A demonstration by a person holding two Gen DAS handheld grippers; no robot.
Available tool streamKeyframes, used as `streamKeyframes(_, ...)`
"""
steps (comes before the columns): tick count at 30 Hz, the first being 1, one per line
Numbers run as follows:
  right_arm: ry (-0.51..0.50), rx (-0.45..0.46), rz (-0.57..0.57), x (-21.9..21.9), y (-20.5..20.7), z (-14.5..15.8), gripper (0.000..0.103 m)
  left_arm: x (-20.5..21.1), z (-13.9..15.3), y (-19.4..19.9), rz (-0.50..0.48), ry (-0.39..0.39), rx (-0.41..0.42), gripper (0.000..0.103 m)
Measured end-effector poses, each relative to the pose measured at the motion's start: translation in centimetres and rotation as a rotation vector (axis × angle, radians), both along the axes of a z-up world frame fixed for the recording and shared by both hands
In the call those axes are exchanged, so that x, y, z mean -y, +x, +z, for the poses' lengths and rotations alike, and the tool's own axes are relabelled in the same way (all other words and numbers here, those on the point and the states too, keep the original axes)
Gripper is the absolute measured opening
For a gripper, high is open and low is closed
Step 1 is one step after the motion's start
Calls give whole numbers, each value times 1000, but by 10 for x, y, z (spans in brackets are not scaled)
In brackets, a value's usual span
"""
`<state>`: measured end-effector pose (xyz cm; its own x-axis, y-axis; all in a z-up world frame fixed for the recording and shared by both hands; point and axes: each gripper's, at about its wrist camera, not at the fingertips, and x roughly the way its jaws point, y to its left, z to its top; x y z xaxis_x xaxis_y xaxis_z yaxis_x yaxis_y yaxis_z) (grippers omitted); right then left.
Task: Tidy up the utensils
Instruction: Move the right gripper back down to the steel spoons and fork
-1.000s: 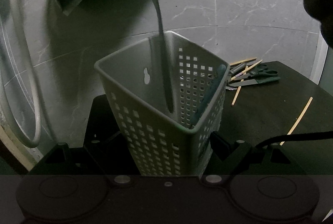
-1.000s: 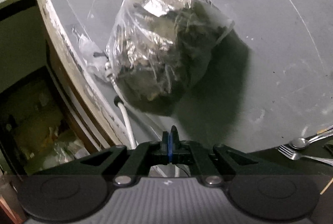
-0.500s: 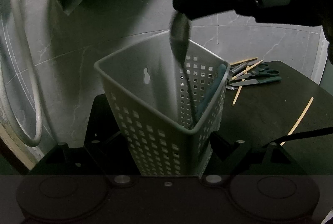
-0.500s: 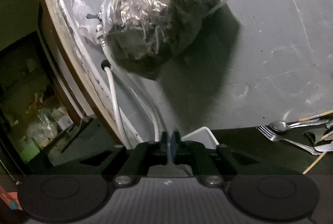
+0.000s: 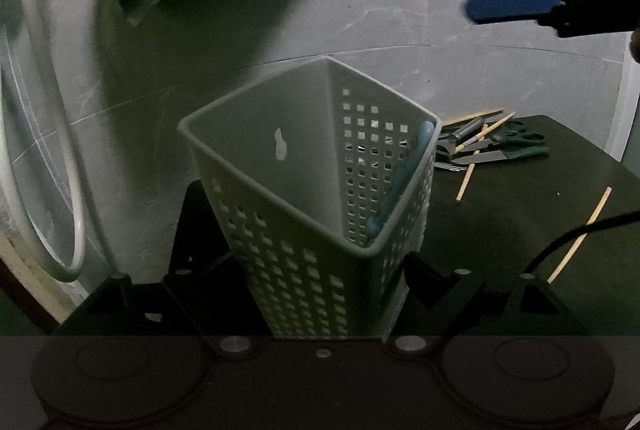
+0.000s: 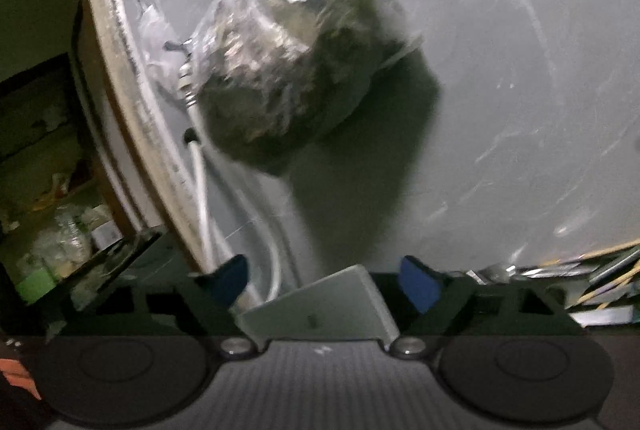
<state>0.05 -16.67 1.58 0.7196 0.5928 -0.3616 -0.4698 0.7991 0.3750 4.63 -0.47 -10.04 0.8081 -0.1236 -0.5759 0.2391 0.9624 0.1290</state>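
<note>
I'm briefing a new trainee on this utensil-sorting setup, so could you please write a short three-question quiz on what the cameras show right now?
1. True or false: the right tool holds a spoon.
2. Which item leans inside the white perforated plastic basket? A) green-handled scissors B) light blue handled utensil C) wooden chopstick
3. Fill in: the left tool is shut on the ____.

Key:
1. False; its blue pads are apart with nothing between them.
2. B; the light blue handled utensil rests against the basket's right corner, while the green-handled scissors and loose wooden chopsticks lie on the black table.
3. Basket.
</note>
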Motion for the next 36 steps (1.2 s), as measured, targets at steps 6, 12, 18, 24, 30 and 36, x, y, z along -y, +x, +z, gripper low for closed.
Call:
streamKeyframes(6, -87, -59, -193, 19, 28, -18, 103, -3, 1, 4, 32, 0, -3, 89)
streamKeyframes(12, -241, -186, -385, 30, 84, -57, 103, -4, 1, 6, 37, -2, -2, 89)
streamKeyframes(18, -374, -236, -407, 16, 157, -96, 103, -3, 1, 7, 37, -2, -6, 89)
streamKeyframes(24, -571, -192, -351, -22, 193, -126, 102, -4, 2, 8, 38, -10, -10, 89)
streamKeyframes(30, -669, -167, -344, -45, 200, -146, 99, -8, 3, 10, 37, -23, -18, 89)
streamKeyframes(36, -639, -219, -343, -47, 213, -158, 92, -9, 3, 11, 36, -24, -19, 89)
